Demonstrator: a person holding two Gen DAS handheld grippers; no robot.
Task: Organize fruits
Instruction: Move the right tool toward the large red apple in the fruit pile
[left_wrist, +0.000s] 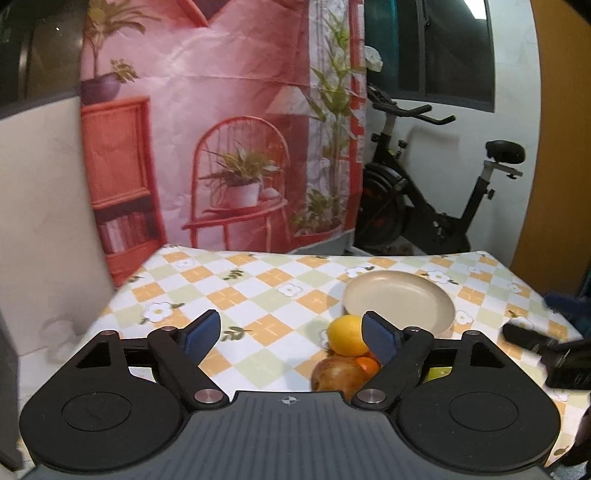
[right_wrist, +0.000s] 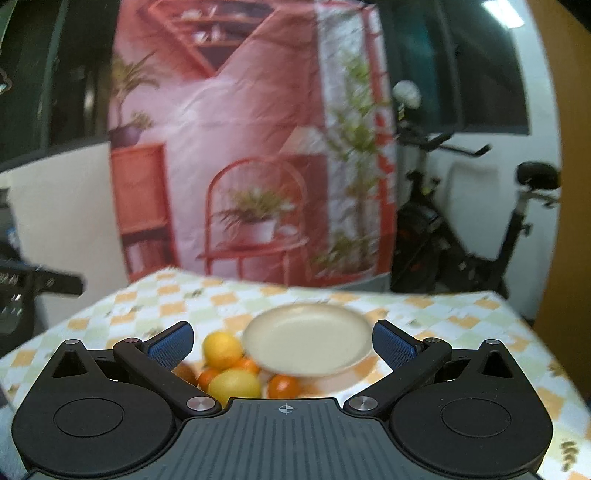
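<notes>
Table: the table with the checked flower cloth (left_wrist: 258, 280) carries everything; the fruits and the plate sit toward its right half in the left wrist view.
Plate: the beige plate (left_wrist: 399, 299) is empty and lies just behind the fruit pile.
Fruit pile: a lemon (left_wrist: 347, 334), a red-brown apple (left_wrist: 338, 376) and a small orange (left_wrist: 367, 365) lie close together, touching, in front of the plate.
Left gripper: the left gripper (left_wrist: 288, 332) has its jaws apart with nothing between them; the pile lies ahead and to the right, at its right finger (left_wrist: 380, 339).
Right gripper: the right gripper (right_wrist: 282, 345) is also wide apart and holds nothing; the pile lies low and to the left of its centre.
Nearer hand: I judge the left gripper is nearer to the lemon, which is roundish with no clear long axis.
</notes>
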